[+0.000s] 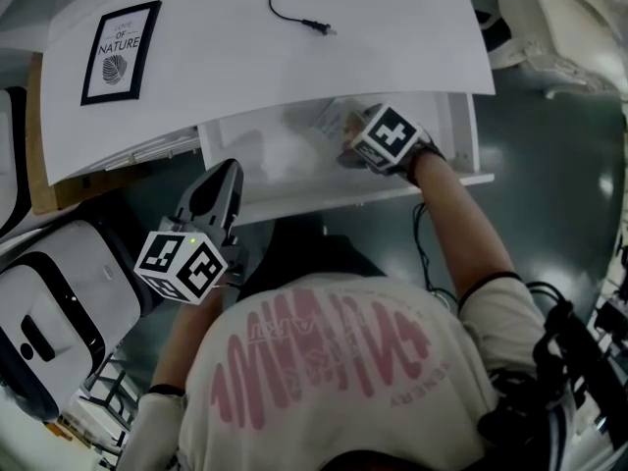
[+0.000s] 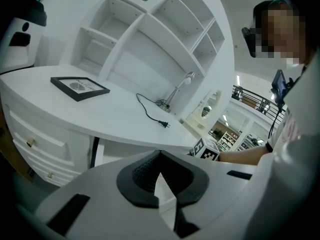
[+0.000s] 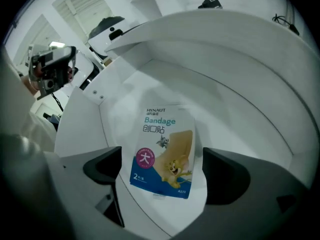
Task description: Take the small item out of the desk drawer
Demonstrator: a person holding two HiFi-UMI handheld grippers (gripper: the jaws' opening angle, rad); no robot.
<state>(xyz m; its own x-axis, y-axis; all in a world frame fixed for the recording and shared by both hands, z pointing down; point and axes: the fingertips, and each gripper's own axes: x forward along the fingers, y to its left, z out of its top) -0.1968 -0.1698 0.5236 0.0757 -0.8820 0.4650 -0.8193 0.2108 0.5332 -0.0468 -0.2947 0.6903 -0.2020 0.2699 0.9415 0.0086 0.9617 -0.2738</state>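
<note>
While the left gripper [image 2: 160,156] looks pressed together, the right gripper [image 3: 163,172] gapes over the bandage packet [image 3: 163,146].

The desk drawer [image 1: 263,157] is white and shallow, with plain white inner walls and floor, and it stands pulled well out from under the white desktop [image 1: 294,57]. A small flat bandage packet [image 3: 165,151] lies face up on the drawer floor, in its right half and nearer the back wall than the front panel. The packet is white at the top with blue "Bandage" lettering, and carries a tan plaster picture with cartoon cat and mouse, a magenta circle and a blue band at the bottom.
</note>
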